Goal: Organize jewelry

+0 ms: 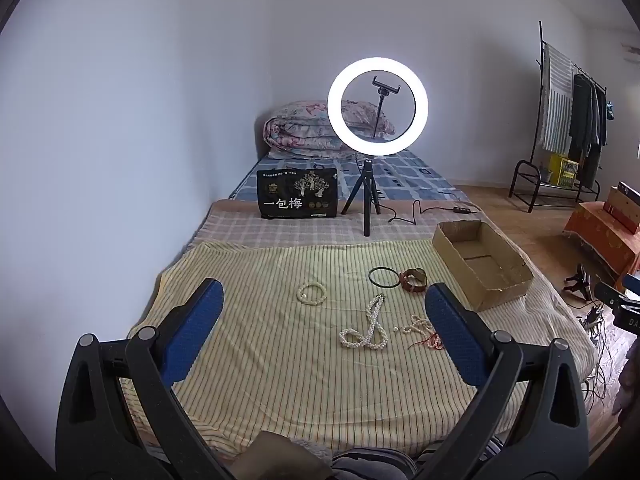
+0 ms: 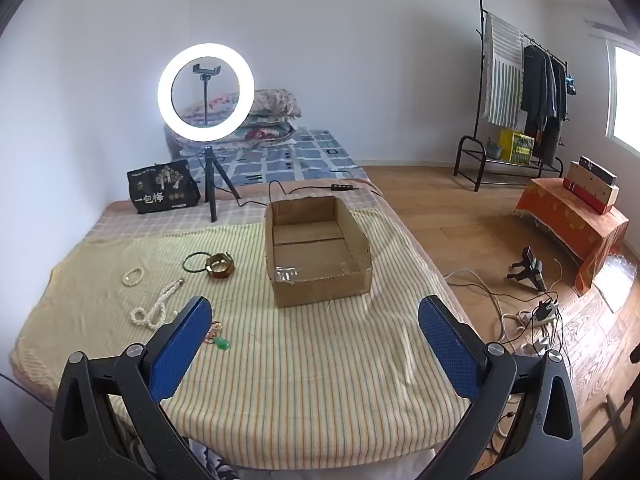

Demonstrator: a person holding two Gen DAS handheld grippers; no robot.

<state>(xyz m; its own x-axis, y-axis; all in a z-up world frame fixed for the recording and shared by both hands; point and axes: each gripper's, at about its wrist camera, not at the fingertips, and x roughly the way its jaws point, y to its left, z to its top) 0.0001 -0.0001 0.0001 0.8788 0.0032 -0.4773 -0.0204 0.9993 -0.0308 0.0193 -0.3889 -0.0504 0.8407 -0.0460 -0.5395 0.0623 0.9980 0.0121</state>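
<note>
- Left gripper [image 1: 324, 300]: fingers released, grasping nothing; jewelry lies on the bed's striped cloth [image 1: 248, 360], with a pearl bracelet [image 1: 311, 293] at 11 o'clock and a pearl necklace [image 1: 370, 326] at 1.
- Right gripper [image 2: 315, 314]: also released; empty cardboard box [image 2: 318, 248] at 12 o'clock.
- Risk: loose necklace strands may slip or tangle.
- Only the right view shows a green pendant [image 2: 222, 344].

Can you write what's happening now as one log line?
left gripper: open, empty | right gripper: open, empty | jewelry: on striped cloth | cardboard box: empty

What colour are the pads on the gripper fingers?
Blue pads, on black fingers; clearest in the right wrist view.
</note>
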